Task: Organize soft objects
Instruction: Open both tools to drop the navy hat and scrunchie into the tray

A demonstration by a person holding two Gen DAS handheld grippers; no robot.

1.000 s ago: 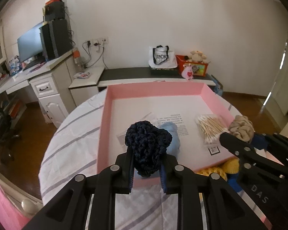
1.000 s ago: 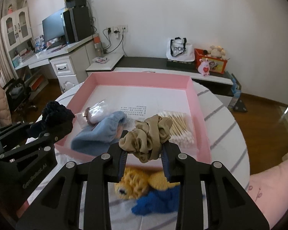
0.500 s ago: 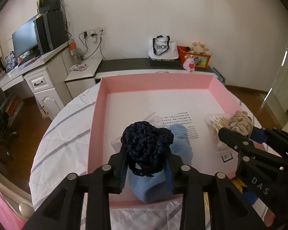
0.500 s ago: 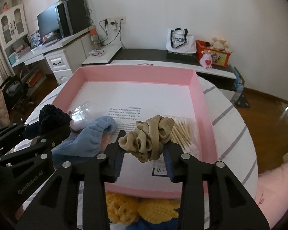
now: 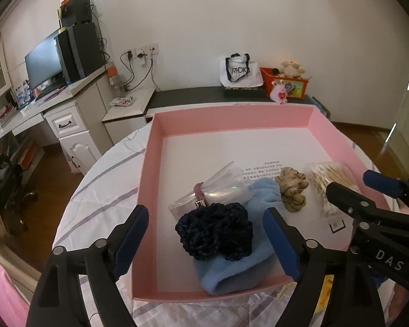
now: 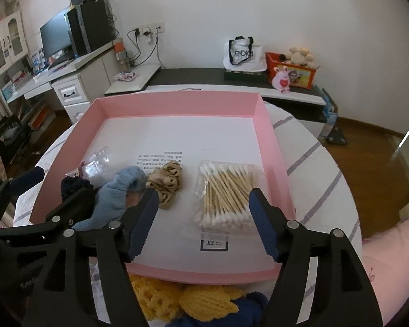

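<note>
My left claw (image 5: 205, 241) is spreading its jaws, and the dark navy crocheted scrunchie (image 5: 214, 234) lies loose between them, touching neither blue pad, on top of the light blue fleece cloth (image 5: 231, 271) inside the shallow pink cardboard tray (image 5: 146, 190). My right claw (image 6: 203, 218) is opening too, with nothing pinched; the beige satin scrunchie (image 6: 166, 184) lies on the tray floor just beside its left finger, partly covered by that finger's tip. The clear packet of wooden cotton swabs (image 6: 225, 193) sits between and beyond the right fingers. A crumpled clear plastic bag (image 5: 218, 190) pokes out behind the navy scrunchie; what the maroon piece on it is, I cannot make out. On the striped white tabletop (image 5: 103, 188), the yellow and blue knitted pieces (image 6: 201, 302) are half hidden under the tray's near wall and my right claw's frame, so their shape is unclear. The printed text on the tray floor is too small to read.
</note>
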